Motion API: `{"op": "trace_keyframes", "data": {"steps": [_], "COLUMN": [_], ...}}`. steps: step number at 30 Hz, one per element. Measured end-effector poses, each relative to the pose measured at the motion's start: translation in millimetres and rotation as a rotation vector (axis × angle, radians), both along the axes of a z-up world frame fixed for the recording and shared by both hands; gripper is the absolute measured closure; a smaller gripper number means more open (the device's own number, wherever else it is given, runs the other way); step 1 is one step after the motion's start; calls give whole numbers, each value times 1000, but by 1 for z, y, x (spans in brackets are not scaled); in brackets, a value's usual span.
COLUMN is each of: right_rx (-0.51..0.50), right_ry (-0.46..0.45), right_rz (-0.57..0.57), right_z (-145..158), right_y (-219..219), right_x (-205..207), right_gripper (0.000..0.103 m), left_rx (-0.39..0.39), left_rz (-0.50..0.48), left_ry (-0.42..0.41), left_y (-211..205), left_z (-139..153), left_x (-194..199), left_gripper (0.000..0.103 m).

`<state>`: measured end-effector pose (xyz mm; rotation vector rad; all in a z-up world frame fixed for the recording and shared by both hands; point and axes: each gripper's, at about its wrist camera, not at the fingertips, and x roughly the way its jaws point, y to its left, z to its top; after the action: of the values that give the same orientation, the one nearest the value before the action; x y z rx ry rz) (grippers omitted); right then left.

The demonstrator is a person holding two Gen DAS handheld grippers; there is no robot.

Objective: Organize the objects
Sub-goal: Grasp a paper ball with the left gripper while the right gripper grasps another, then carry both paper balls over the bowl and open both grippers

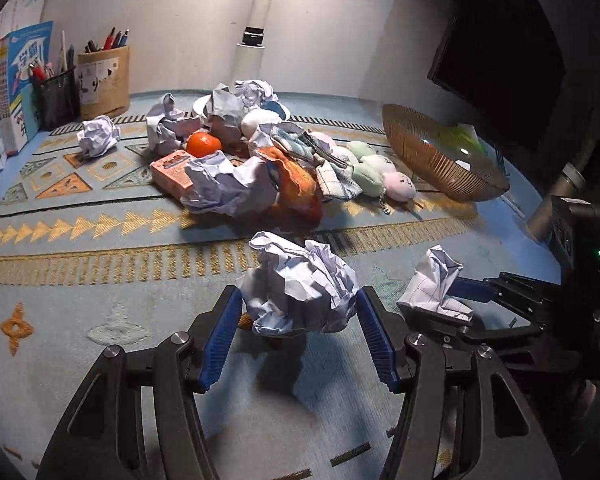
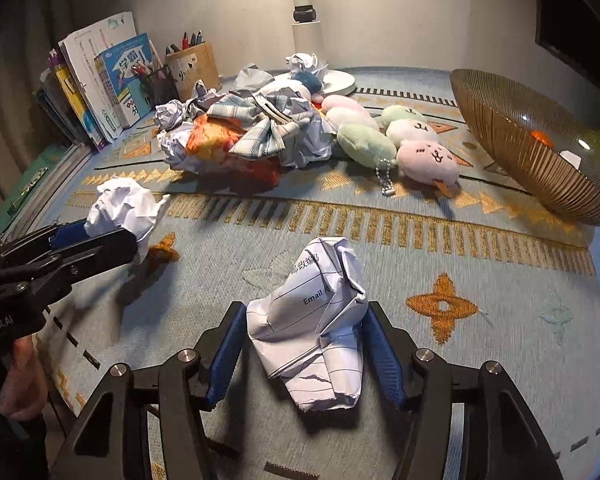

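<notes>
- Looking along the left wrist view first: left gripper clamps a crumpled paper ball between its blue ribbed pads; jaws narrow, both pads touching the paper.
- The ball's shadow falls on the woven rug below it, so I judge it lifted clear, probably for carrying off as trash.
- At 3 o'clock the right gripper pinches a second wad, lined paper; grip looks closed on it.
- At 12 o'clock sits the unsorted pile: more paper wads, an orange fruit, a pink box, an orange snack bag, checked cloth, pastel plush toys.
- At 2 o'clock a ribbed amber bowl stands tilted; a likely sorting container.
- Pen holders and books at 10 o'clock, upright against the wall.

- Right wrist view: right gripper holds the lined paper, printed "Email"; jaws narrow, pads pressing both sides. Paper is folded and creased, not balled; stiff edges, light, easily deformed.
- Left gripper at 9 o'clock, closed on the white ball.
- Plush toys at 1 o'clock, soft, rounded, with a bead chain; bowl at 2 o'clock, something orange inside.
- Judgement: both paper pieces are separated from the pile; the drop point is not visible.
</notes>
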<state>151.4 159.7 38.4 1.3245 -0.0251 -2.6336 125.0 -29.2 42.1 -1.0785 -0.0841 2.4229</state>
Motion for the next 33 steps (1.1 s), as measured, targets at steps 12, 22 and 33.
{"op": "trace_keyframes", "data": {"steps": [12,22,33], "right_rx": [-6,58,-15], "right_ry": [22,192,309], "right_rz": [-34,-63,-518], "right_z": [-3,42,142], "right_y": [-5,11,184], "right_x": [3,25,-21], "right_gripper": [34,51,50], "left_rx": [-26,-18,64], "left_rz": [4,-26,-63], "left_ry": [10,65,173], "left_y": [9,32,166], "left_z": [-9,26,112], "left_x": [5,10,-71], "left_gripper": [45,45,44]}}
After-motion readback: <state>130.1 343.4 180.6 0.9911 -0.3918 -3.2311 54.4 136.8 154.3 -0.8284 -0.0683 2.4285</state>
